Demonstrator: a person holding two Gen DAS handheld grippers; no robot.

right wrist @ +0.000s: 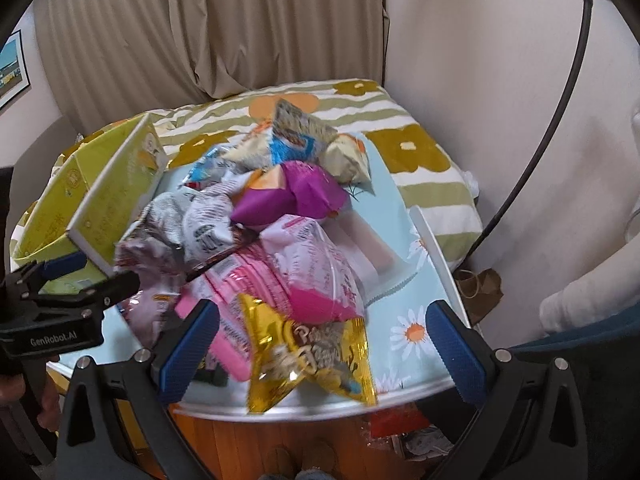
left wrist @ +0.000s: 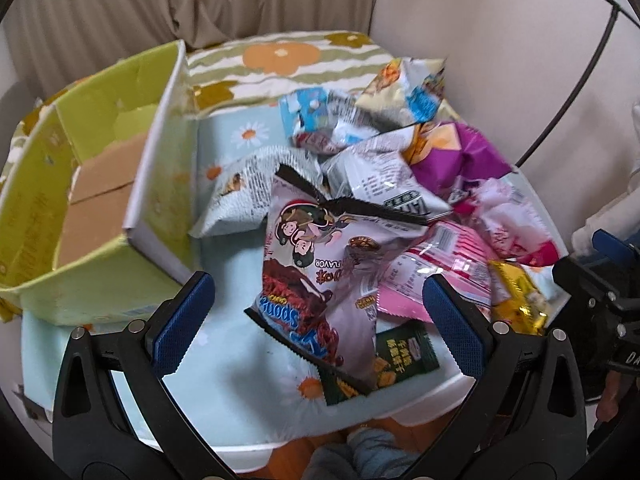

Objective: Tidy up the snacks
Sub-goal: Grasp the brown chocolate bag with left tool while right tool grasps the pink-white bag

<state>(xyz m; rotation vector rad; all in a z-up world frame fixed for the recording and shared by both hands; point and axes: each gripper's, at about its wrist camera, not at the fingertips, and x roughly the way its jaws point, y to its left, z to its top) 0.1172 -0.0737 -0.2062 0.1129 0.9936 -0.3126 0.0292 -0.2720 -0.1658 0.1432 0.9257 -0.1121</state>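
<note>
A heap of snack bags covers the small table (left wrist: 224, 364). My left gripper (left wrist: 318, 320) is open, and a lavender sponge cake bag (left wrist: 320, 256) lies between its fingers, unclamped. A green packet (left wrist: 404, 354) peeks out beneath that bag, beside a pink pack (left wrist: 436, 276). To the left stands an open yellow-green carton (left wrist: 44, 208) with a bare cardboard floor. My right gripper (right wrist: 320, 346) is open too, and a gold packet (right wrist: 308, 354) at the table's front edge lies between its fingers. Behind it lie pink packs (right wrist: 304, 276) and a purple bag (right wrist: 300, 192).
The table wears a light blue daisy cloth (right wrist: 412, 264) and butts against a bed with a striped flower blanket (right wrist: 420, 152). Curtains hang behind and a wall (right wrist: 480, 60) is on the right. A wooden floor (right wrist: 256, 440) shows below the front edge. A paper bag (right wrist: 480, 284) sits low right.
</note>
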